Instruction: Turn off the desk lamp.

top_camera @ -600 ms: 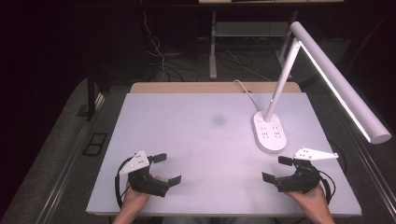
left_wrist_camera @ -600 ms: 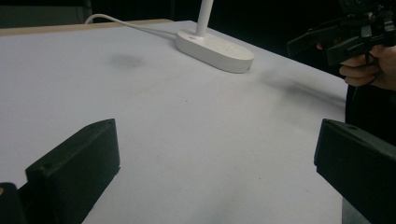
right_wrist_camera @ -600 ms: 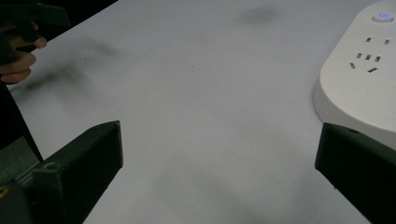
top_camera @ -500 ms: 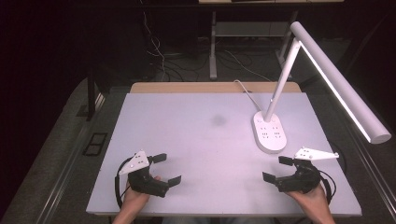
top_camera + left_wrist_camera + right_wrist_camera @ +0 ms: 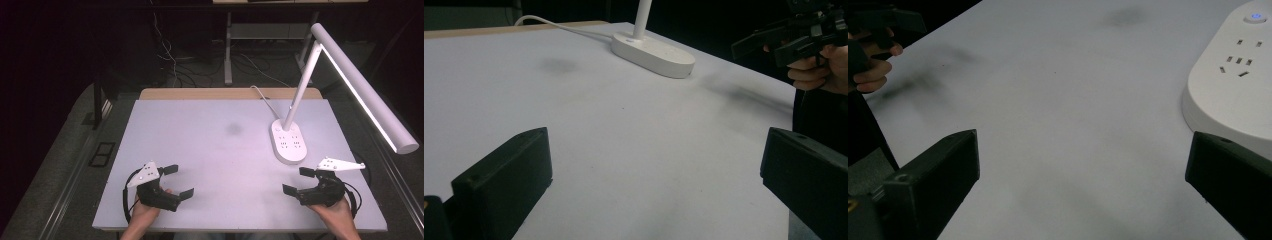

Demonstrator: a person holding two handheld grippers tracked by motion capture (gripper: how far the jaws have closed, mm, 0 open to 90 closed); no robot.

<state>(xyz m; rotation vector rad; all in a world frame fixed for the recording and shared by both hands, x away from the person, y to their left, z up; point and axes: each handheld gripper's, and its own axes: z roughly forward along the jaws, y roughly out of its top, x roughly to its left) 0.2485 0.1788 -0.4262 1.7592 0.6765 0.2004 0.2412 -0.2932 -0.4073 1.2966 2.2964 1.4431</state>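
Both grippers sit low at the near edge of the white table (image 5: 210,145), jaws spread wide and nothing between them. The left gripper (image 5: 179,181) is at the near left, the right gripper (image 5: 299,181) at the near right, just short of the desk lamp's base (image 5: 288,141). That white base carries socket slots and a lit blue button (image 5: 1256,16), its cord (image 5: 260,92) trailing off the far edge.

A dim lab: white table (image 5: 225,150), desk lamp (image 5: 345,85), cables (image 5: 175,55) trailing on the floor.
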